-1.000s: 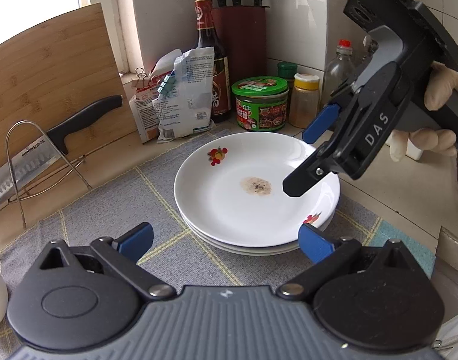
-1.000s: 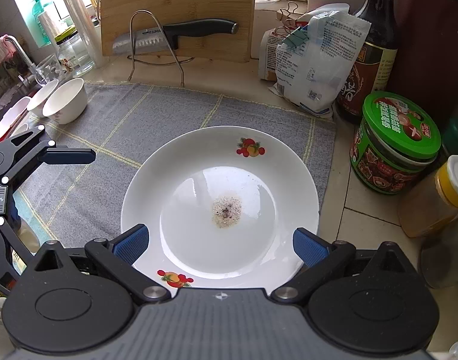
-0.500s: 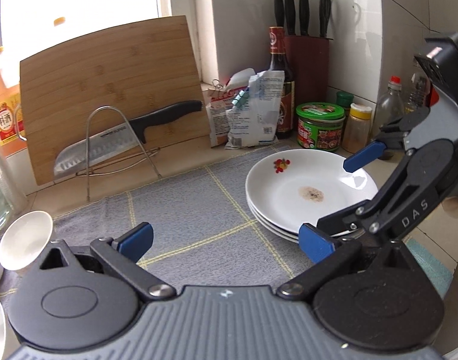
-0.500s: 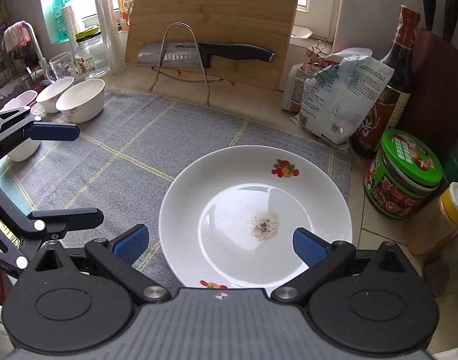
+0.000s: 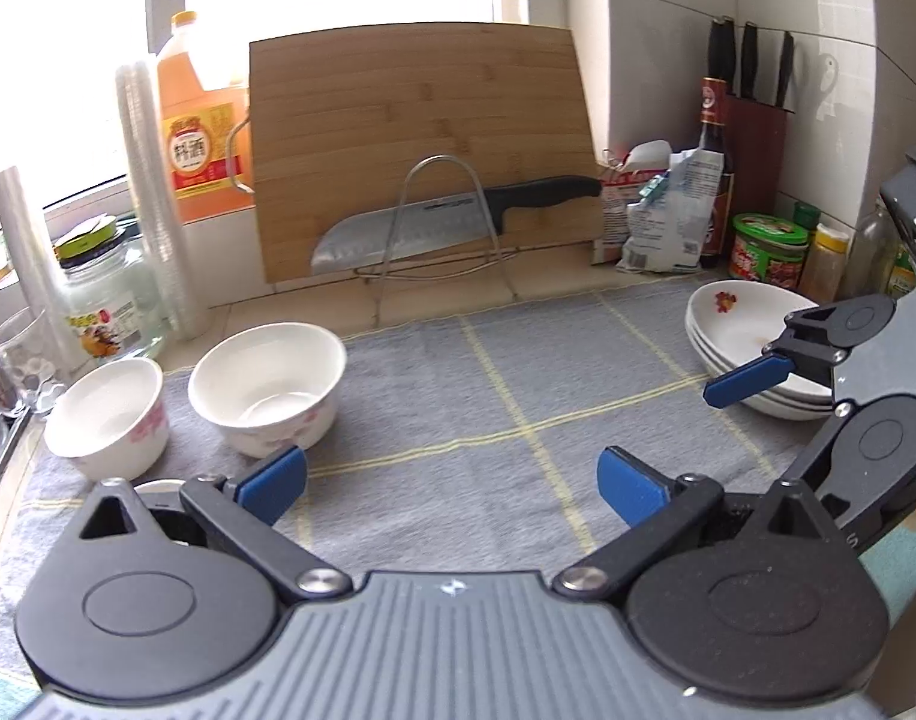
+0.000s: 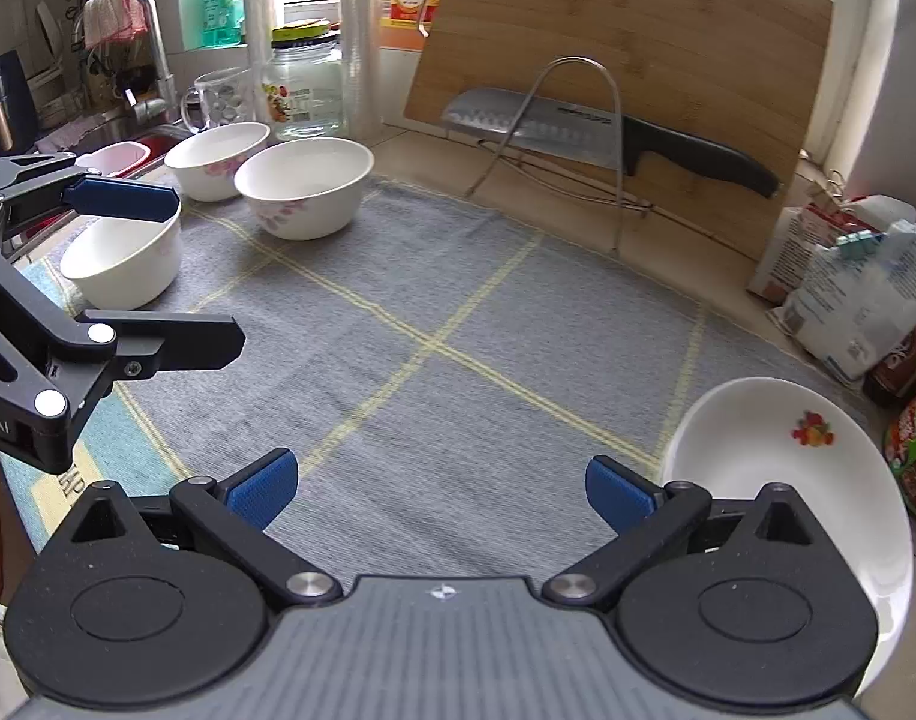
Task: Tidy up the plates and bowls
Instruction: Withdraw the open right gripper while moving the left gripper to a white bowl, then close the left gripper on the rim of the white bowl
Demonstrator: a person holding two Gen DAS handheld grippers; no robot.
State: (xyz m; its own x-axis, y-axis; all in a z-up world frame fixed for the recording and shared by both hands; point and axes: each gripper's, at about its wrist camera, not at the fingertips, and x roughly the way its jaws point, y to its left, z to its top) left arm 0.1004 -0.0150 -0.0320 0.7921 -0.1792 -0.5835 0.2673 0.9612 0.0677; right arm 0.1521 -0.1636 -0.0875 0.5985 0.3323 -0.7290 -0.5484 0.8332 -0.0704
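Three white plates [image 5: 739, 324] are stacked at the right end of the grey mat [image 5: 517, 372]; the top one [image 6: 775, 468] has a fruit print. Two white bowls with pink flowers [image 5: 269, 387] [image 5: 107, 414] stand side by side at the left. A third bowl [image 6: 122, 258] sits nearer, mostly hidden in the left wrist view. My left gripper [image 5: 452, 486] is open and empty; seen from the right [image 6: 212, 273], it hovers beside that near bowl. My right gripper [image 6: 441, 492] is open and empty over the mat, left of the plates.
A bamboo cutting board [image 5: 422, 144] leans on the back wall behind a wire rack holding a cleaver [image 5: 452, 222]. Jars, stacked plastic cups [image 5: 152, 192] and bottles line the back. A sink and faucet [image 6: 152, 54] lie far left, condiment jars [image 5: 766, 249] far right.
Both grippers pulled back from the plate stack and swung left. The plates went from view centre to the right edge, and the bowls came into sight. Both stay open.
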